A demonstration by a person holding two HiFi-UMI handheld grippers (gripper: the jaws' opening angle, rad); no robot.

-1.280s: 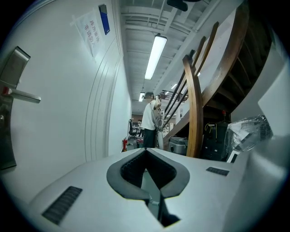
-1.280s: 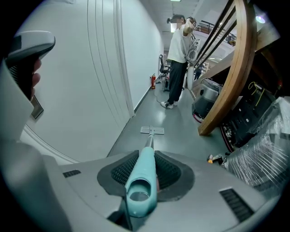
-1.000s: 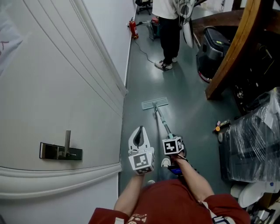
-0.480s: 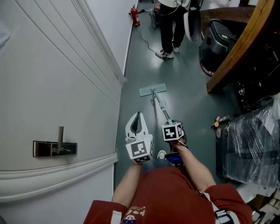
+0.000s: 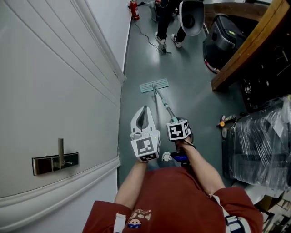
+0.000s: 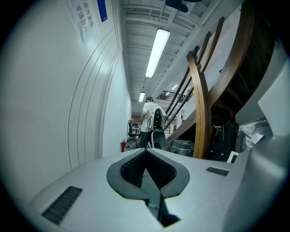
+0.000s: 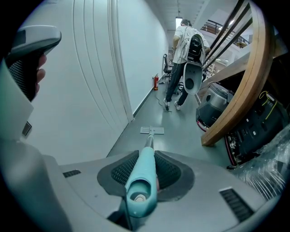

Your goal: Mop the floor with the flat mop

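Note:
The flat mop's pale teal head point(image 5: 154, 85) lies flat on the grey-green floor near the white wall, also seen ahead in the right gripper view point(image 7: 152, 130). Its handle point(image 5: 164, 103) slopes back to my right gripper point(image 5: 173, 120), which is shut on the teal grip point(image 7: 143, 177) between its dark pads. My left gripper point(image 5: 145, 109) hovers just left of the handle, apart from it, shut with nothing in it; its tips meet in its own view point(image 6: 146, 151). It also shows at the upper left of the right gripper view point(image 7: 27, 50).
A white panelled wall with a metal handle point(image 5: 55, 160) runs along the left. A person point(image 5: 166, 18) walks away ahead, near a fire extinguisher point(image 5: 133, 8) and a floor cable point(image 5: 144, 32). A curved wooden beam point(image 5: 245, 43), a black case point(image 5: 222, 38) and plastic-wrapped goods point(image 5: 259, 143) crowd the right.
The mop head has slid forward along the floor beside the wall, and both grippers have gone forward with it. The person ahead has walked farther away.

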